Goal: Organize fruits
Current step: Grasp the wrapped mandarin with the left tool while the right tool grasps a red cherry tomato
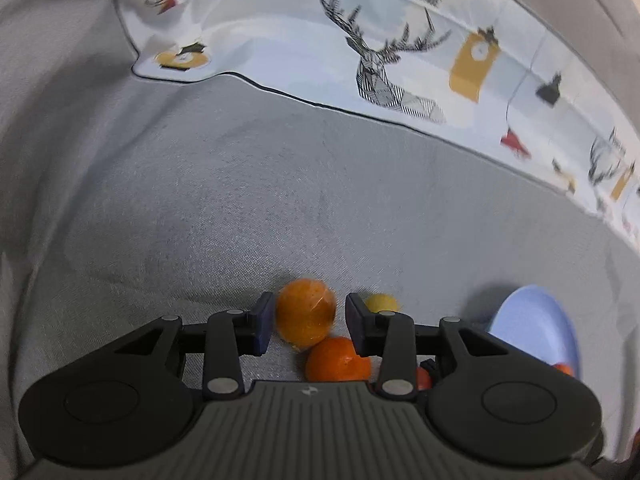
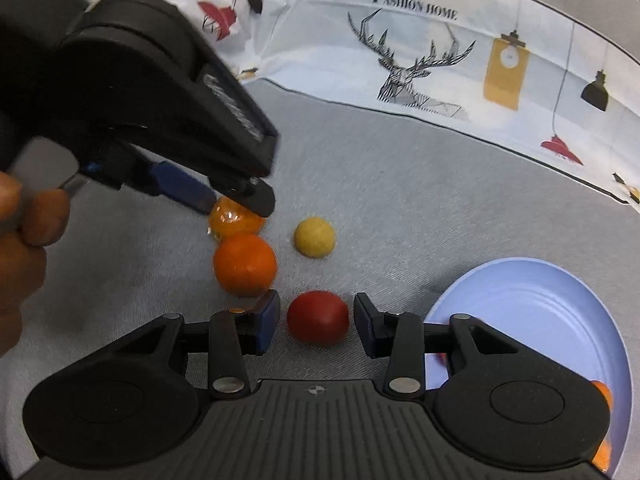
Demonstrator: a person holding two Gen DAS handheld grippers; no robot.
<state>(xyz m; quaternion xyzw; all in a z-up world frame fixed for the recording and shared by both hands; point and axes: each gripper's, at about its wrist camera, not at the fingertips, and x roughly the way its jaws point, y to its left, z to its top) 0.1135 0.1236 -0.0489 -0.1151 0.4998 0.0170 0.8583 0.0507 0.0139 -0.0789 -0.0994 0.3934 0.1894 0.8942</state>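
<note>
Right gripper [image 2: 316,322] first: its blue-padded jaws stand apart on either side of a small round dark-red fruit [image 2: 318,317], a gap showing on both sides, nothing pressed, nothing held. The fruit sits on the grey woven cloth [image 2: 400,184]. Just past the left pad lies a glossy round orange [image 2: 245,264], and beyond that a paler orange fruit in shiny clear wrap [image 2: 230,220]. A matte yellow ball-shaped fruit [image 2: 315,237] sits alone, a little to the right of those two.

Over to the left gripper [image 1: 308,322]: jaws parted around the wrapped orange fruit [image 1: 306,312], left pad just beside its skin, right pad clear of it; whether that left pad touches I cannot tell. The right-hand camera shows this gripper [image 2: 236,204] coming down onto the fruit from above, a person's hand [image 2: 24,240] on the handle.

To the right, a pale blue round plate [image 2: 540,308] rests on the cloth with orange pieces at its near edge, half hidden. Behind everything, a white printed sheet with deer heads and hanging lamps [image 2: 420,60].
</note>
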